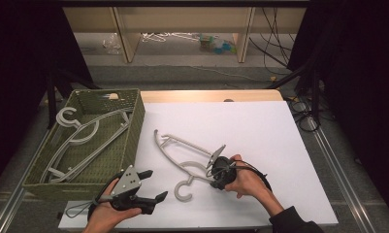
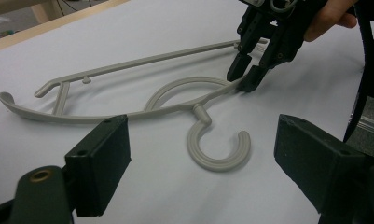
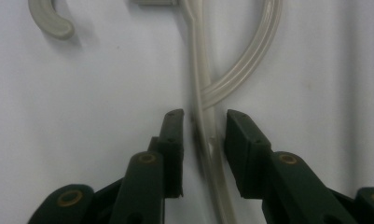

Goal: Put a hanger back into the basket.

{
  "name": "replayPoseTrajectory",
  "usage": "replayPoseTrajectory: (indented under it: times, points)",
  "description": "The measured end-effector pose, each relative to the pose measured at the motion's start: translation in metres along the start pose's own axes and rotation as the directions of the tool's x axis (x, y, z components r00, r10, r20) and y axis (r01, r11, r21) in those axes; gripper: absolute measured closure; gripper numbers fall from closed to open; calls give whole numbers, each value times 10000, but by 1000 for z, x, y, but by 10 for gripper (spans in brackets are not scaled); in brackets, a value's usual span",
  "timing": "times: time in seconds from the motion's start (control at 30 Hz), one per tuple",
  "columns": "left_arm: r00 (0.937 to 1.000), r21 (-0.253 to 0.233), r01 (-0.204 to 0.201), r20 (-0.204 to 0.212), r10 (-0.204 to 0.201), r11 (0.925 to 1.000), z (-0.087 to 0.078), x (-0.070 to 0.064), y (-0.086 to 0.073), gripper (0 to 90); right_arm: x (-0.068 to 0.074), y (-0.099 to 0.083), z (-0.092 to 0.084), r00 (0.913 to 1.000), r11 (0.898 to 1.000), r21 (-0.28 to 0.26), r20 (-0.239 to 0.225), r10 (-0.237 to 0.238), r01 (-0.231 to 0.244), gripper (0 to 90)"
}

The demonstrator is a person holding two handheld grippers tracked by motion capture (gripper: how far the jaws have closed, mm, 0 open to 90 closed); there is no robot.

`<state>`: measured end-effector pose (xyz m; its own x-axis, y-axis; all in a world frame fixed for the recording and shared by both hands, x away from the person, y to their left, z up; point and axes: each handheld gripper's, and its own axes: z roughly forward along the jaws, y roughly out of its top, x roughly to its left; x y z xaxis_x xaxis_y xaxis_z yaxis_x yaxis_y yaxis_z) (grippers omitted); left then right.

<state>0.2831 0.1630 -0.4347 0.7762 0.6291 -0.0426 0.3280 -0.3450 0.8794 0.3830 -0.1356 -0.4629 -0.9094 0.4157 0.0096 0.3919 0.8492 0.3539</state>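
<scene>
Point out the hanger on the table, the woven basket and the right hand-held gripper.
hanger [image 2: 219, 158]: left gripper view, on its hook.
woven basket [image 1: 132, 127]: high view, on its right wall.
right hand-held gripper [image 3: 204, 122]: right gripper view, between its fingertips.

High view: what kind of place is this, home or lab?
Probably a lab or recording bay: a white board-topped table ringed by black curtains, loose black cables on the floor, bare wooden shelving behind.

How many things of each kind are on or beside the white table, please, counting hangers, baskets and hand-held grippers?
Hangers: 3, one on the table, two in the basket
Baskets: 1, green woven
Grippers: 2, left gripper, right gripper
Total: 6
</scene>
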Motion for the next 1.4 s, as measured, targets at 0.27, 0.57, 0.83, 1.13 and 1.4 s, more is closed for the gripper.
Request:
replayPoseTrajectory:
  times: [0.27, 0.57, 0.83, 1.13, 1.4]
  points:
    - [10000, 63, 46, -10, -46, 10000, 0, 1, -1, 187, 0, 0, 0, 9970, 9971, -7, -152, -757, 757, 759]
    - [9999, 186, -151, -77, 153, 9997, 1, 1, -2, 194, 3, 1, -1, 9856, 9856, 45, -86, -1691, 1691, 818]
    - [9993, 329, -102, -354, 113, 9994, 4, 4, -1, 209, 2, -2, -22, 9805, 9794, -502, -134, -1963, 1954, 821]
    - [9928, 900, -912, -693, 976, 9918, 21, 11, 6, 252, 11, -7, -44, 9739, 9707, -1155, -606, -2185, 2106, 822]
    - [9814, 1642, -1756, -490, 1859, 9707, 38, 11, 8, 256, 17, -8, -51, 9625, 9599, -1403, -884, -2564, 2428, 822]
